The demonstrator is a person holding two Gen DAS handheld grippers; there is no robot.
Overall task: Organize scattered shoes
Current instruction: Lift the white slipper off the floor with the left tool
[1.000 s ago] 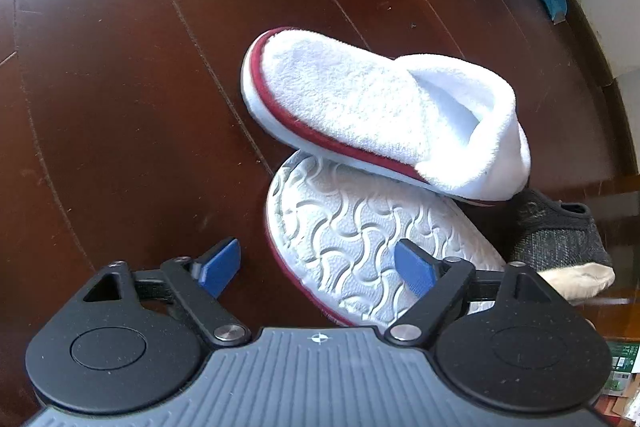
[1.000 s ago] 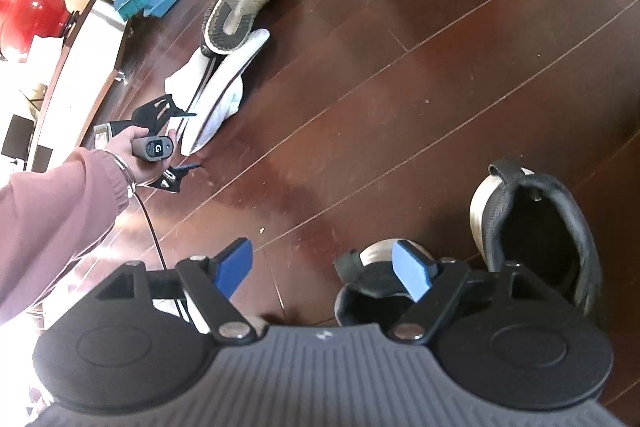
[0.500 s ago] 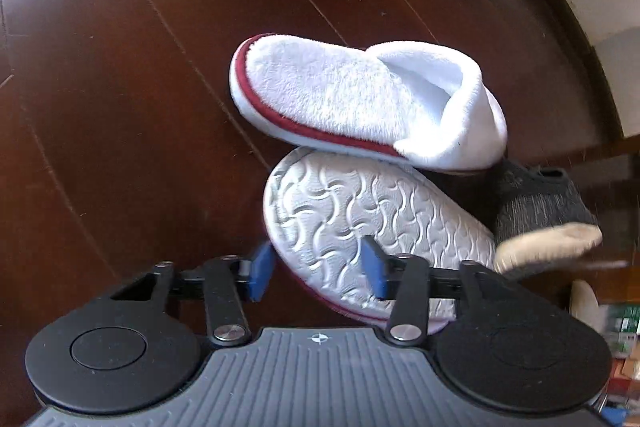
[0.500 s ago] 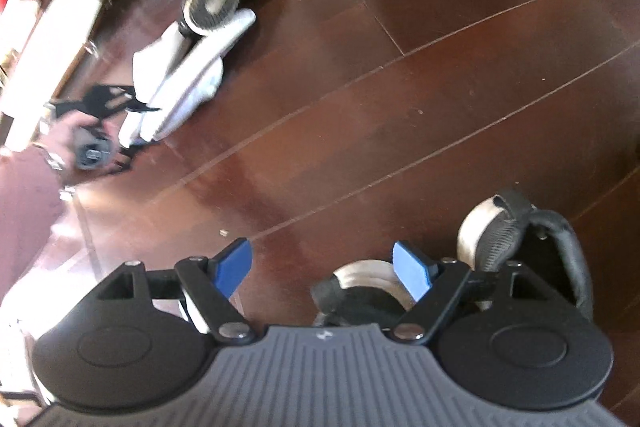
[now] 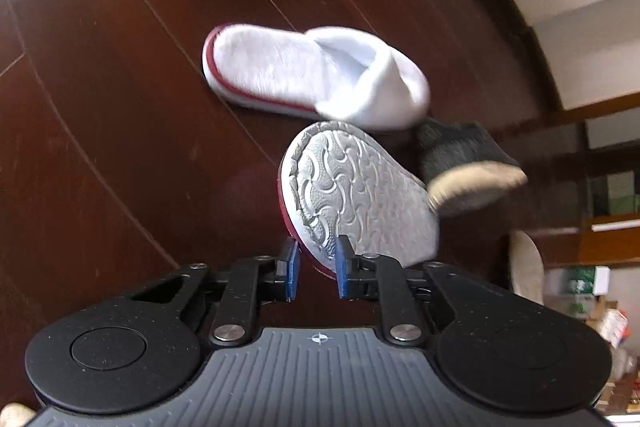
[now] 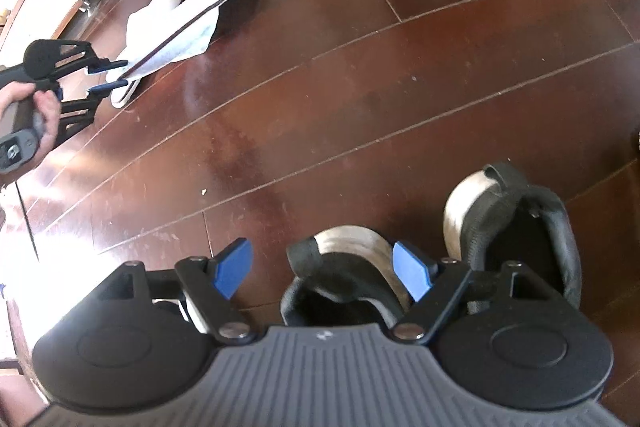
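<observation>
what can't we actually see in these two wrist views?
- Left wrist: fleece side of the held slipper faces away; only its sole shows.
- Left wrist: grey shoe is motion-blurred, its toe behind the slipper.
- Right wrist: black sneaker toe hidden by the right hand-held gripper body.
- Right wrist: left hand-held gripper pad contact is too small.

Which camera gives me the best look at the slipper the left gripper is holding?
The left wrist view: the upturned slipper fills the centre, patterned sole showing, its edge between the left gripper fingers. The right wrist view shows it only small and edge-on at far left, overlapping its mate.
</observation>
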